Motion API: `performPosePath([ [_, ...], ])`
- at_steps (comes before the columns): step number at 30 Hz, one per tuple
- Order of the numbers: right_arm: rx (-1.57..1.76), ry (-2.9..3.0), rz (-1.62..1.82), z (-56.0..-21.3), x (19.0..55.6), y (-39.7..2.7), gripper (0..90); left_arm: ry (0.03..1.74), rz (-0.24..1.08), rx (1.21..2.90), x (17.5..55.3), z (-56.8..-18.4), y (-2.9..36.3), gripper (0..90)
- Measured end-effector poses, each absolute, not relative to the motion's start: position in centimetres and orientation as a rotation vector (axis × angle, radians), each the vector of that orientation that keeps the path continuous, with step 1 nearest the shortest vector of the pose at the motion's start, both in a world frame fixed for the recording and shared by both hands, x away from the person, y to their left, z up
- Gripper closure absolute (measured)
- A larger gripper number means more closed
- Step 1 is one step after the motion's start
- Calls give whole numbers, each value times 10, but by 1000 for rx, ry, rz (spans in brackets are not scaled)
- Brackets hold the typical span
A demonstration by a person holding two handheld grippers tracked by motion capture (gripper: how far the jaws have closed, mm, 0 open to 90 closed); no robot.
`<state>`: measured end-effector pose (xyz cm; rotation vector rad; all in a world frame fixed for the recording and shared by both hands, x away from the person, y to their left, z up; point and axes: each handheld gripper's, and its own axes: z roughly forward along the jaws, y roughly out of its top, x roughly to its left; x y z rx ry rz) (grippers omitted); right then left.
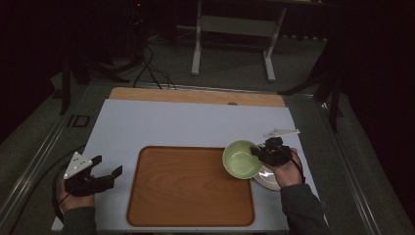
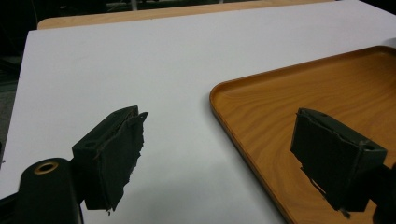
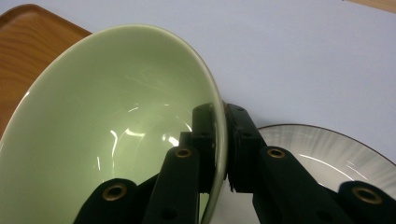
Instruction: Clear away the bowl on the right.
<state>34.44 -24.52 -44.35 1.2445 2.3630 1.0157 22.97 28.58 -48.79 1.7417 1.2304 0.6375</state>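
A pale green bowl point(image 1: 241, 159) hangs over the right edge of the wooden tray point(image 1: 186, 183), held by its rim. My right gripper point(image 1: 258, 151) is shut on that rim, one jaw inside the green bowl point(image 3: 102, 126) and one outside; the right gripper point(image 3: 225, 140) pinches the thin wall. Under it lies a white plate point(image 1: 268, 178) with a dark rim, the same plate point(image 3: 327, 149) showing to the right of the jaws. My left gripper point(image 1: 108, 166) rests open at the table's left, left of the tray. Its jaws point(image 2: 219, 154) stand wide apart, nothing between them, over the tray's left edge point(image 2: 243, 135).
A white mat point(image 1: 161, 125) covers the table, with a wooden strip point(image 1: 195, 95) along the far edge. A small white piece point(image 1: 281, 132) lies behind the right gripper. A white table frame point(image 1: 235, 29) and cables point(image 1: 151, 71) stand on the floor beyond.
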Motion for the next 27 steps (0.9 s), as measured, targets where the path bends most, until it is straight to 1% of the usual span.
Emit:
performPosePath([
  [27,1173,2412,1034,-443,342,-222,829,1233,641,1734,229,-487,287,163],
])
